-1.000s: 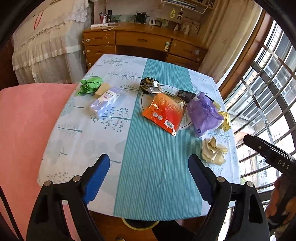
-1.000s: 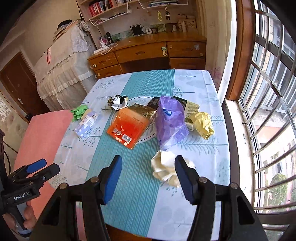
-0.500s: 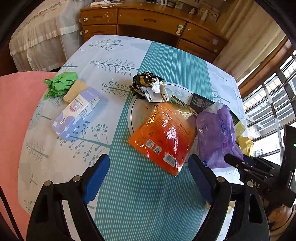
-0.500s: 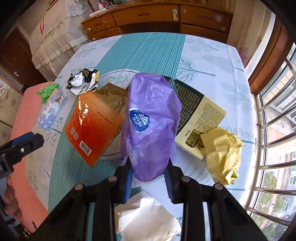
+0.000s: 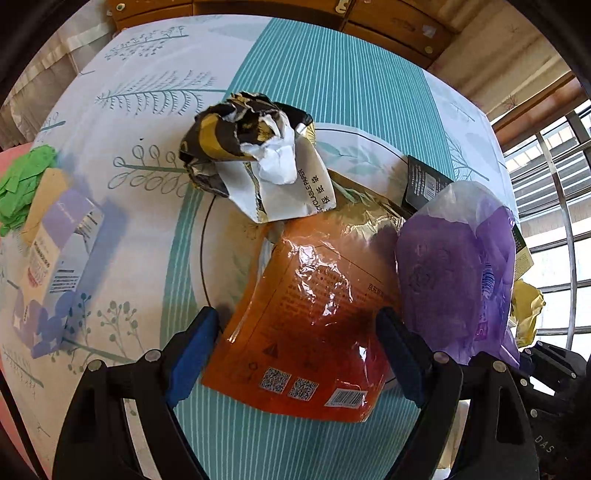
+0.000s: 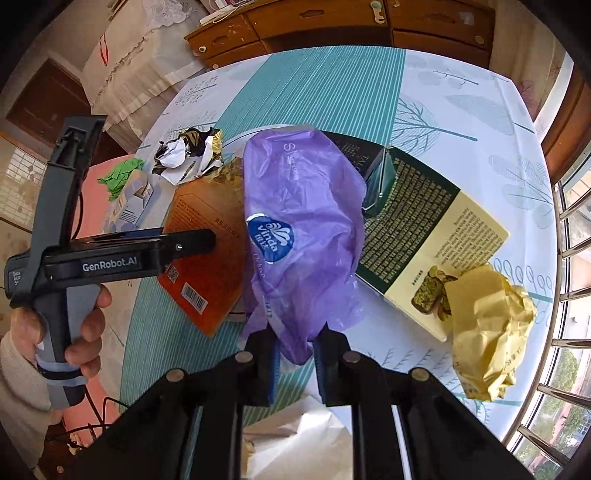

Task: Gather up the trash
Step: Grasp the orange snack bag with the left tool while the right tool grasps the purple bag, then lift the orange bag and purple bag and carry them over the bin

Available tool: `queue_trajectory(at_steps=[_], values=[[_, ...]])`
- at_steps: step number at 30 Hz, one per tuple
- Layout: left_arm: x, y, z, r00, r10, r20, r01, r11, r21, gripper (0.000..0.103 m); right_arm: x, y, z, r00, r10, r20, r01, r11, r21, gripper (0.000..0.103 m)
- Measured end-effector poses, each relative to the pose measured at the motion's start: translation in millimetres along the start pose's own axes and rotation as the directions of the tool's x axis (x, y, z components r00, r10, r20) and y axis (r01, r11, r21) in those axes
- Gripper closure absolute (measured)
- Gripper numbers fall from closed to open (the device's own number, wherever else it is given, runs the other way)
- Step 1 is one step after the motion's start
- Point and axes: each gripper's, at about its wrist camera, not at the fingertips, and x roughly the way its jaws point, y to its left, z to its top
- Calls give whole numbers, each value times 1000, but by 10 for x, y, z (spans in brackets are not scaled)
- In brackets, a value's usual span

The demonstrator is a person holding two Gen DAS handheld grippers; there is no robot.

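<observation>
An orange foil packet (image 5: 314,295) lies partly on a white plate (image 5: 221,258). My left gripper (image 5: 297,328) hangs open just above it, one blue finger on each side of the packet, not touching. Right beside it lies a purple plastic bag (image 6: 299,229). My right gripper (image 6: 297,341) is closing on the bag's near end, and the pads pinch the film. A crumpled black-and-gold wrapper (image 5: 251,147) sits on the plate's far edge. Crumpled yellow paper (image 6: 487,325) lies at the right and crumpled white paper (image 6: 295,439) under the right gripper.
A lilac box (image 5: 55,266) and green paper scraps (image 5: 22,184) lie at the table's left. A green-and-cream printed pack (image 6: 424,221) lies under the bag's right side. A hand (image 6: 85,332) holds the left gripper's handle. Wooden drawers (image 6: 332,22) stand behind; window bars (image 6: 569,251) run along the right.
Both grippers came down and forward over the table. The right jaws narrowed from wide open onto the purple bag's near end. The left gripper, still open, now straddles the orange packet.
</observation>
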Motion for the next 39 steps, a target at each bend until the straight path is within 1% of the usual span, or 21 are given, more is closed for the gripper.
queue_trajectory(at_steps=[1, 2, 3, 4, 5, 6, 7, 10, 11, 13, 16, 22, 28, 33, 36, 39], values=[[-14, -29, -5, 1000, 2, 15, -2, 1000, 7, 19, 11, 1, 15, 1000, 7, -3, -7, 1000, 0, 88], [-10, -55, -4, 1000, -14, 10, 14, 1000, 14, 20, 22, 7, 27, 1000, 15, -5, -15, 1000, 0, 88], [-10, -85, -1, 1000, -24, 9, 23, 1000, 18, 25, 34, 13, 38, 1000, 22, -7, -22, 1000, 0, 89], [-19, -123, -6, 999, -36, 7, 36, 999, 26, 34, 46, 22, 48, 1000, 28, -9, -28, 1000, -1, 89], [-16, -160, -3, 999, -48, 2, 48, 998, 34, 39, 58, 32, 56, 999, 34, -10, -34, 999, -4, 89], [-12, -195, -6, 999, -54, -5, 54, 998, 39, 47, 69, 42, 62, 999, 37, -12, -37, 999, -6, 90], [-11, -229, -13, 999, -49, -8, 50, 998, 44, 54, 79, 51, 67, 999, 41, -12, -41, 999, -7, 90], [-8, -322, -44, 999, -36, -11, 37, 998, 57, 64, 109, 68, 85, 999, 49, -16, -49, 999, -5, 91], [-18, -349, -59, 1000, -29, -6, 29, 998, 54, 66, 114, 74, 87, 998, 53, -16, -53, 999, -4, 91], [-67, -391, -105, 1000, -17, 10, 17, 999, 49, 77, 110, 94, 79, 998, 55, -16, -55, 998, -7, 92], [-169, -455, -196, 999, 21, 36, -22, 999, 29, 86, 98, 150, 80, 998, 65, -12, -65, 998, -14, 92], [-511, -428, -479, 991, 87, 102, -87, 996, -2, 89, -89, 311, 13, 997, 82, 13, -82, 996, -28, 94], [-934, -283, -838, 980, 115, 160, -116, 993, 2, 90, -342, 540, -169, 997, 71, 26, -70, 997, -33, 94], [-1290, -157, -1181, 969, 133, 208, -139, 990, 17, 90, -574, 747, -401, 996, 57, 65, -55, 998, -26, 94], [-1475, -113, -1451, 958, 152, 244, -165, 986, 36, 90, -687, 909, -582, 995, 45, 87, -43, 999, -26, 94], [-1622, -54, -1714, 950, 148, 276, -171, 984, 59, 90, -807, 1093, -801, 991, 27, 130, -25, 999, -22, 94]])
